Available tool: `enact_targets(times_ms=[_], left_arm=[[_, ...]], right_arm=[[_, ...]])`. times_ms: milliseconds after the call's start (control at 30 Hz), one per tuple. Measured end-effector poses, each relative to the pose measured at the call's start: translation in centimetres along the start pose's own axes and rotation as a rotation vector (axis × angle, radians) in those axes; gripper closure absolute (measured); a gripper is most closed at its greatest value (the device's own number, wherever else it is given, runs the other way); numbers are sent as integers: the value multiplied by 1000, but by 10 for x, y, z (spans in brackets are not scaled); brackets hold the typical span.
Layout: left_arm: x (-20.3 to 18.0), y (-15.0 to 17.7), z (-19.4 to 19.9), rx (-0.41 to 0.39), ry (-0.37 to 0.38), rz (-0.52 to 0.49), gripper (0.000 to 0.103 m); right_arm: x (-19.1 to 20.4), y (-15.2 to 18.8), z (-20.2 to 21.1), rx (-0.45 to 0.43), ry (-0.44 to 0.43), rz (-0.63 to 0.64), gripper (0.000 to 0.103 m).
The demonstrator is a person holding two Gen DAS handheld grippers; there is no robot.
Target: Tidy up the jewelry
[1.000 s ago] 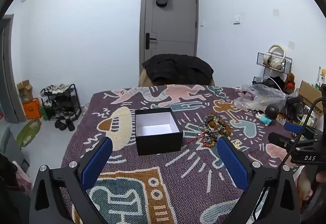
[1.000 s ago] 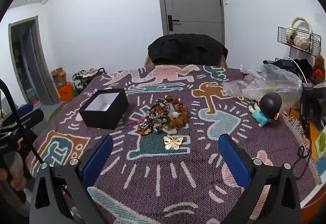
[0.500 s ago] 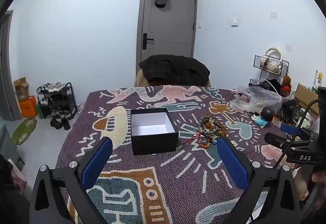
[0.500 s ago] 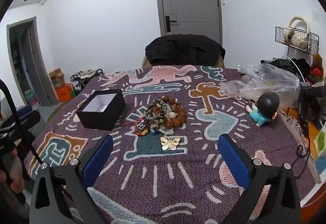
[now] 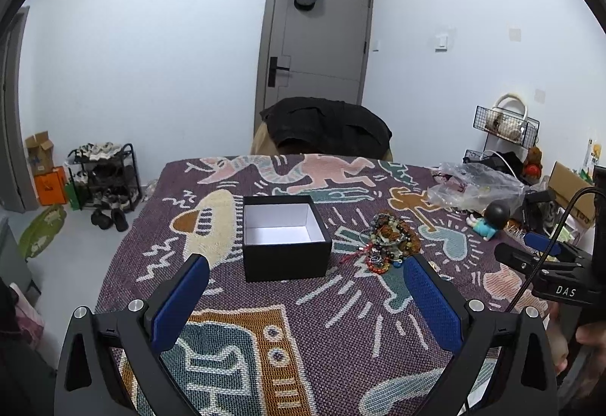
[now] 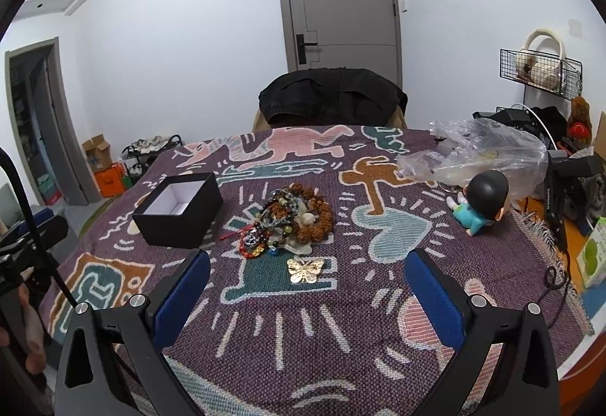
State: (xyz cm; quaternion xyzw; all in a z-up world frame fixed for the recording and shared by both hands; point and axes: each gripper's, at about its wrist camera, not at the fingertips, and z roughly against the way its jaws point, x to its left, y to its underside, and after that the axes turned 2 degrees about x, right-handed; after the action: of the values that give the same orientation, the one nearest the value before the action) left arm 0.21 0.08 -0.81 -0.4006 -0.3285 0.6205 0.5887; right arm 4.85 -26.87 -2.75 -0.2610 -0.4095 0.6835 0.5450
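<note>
A black box with a white inside [image 5: 285, 240] stands open and empty on the patterned table cloth; it also shows in the right wrist view [image 6: 178, 209]. A pile of bead bracelets [image 5: 390, 241] lies to its right, seen too in the right wrist view [image 6: 293, 219]. A gold butterfly piece [image 6: 305, 269] lies just in front of the pile. My left gripper [image 5: 305, 277] is open and empty, held above the cloth in front of the box. My right gripper [image 6: 307, 274] is open and empty, in front of the butterfly.
A clear plastic bag [image 6: 481, 154] and a small doll figure [image 6: 479, 202] lie at the table's right side. A chair with a black jacket [image 6: 331, 97] stands at the far edge. The table's right edge [image 6: 575, 287] drops off to clutter on the floor.
Both grippers have drawn back and risen a little, so the box and the bead pile look slightly farther off. Nothing on the table has moved.
</note>
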Motion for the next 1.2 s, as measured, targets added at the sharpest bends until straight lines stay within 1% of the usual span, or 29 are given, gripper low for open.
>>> enact_targets(times_ms=[367, 1200], left_arm=[[-6, 0, 2, -10, -25, -55, 1], [-7, -1, -1, 10, -22, -65, 1]], right_arm=[[-1, -1, -1, 2, 4, 4, 0], [-1, 2, -3, 14, 8, 8, 0]])
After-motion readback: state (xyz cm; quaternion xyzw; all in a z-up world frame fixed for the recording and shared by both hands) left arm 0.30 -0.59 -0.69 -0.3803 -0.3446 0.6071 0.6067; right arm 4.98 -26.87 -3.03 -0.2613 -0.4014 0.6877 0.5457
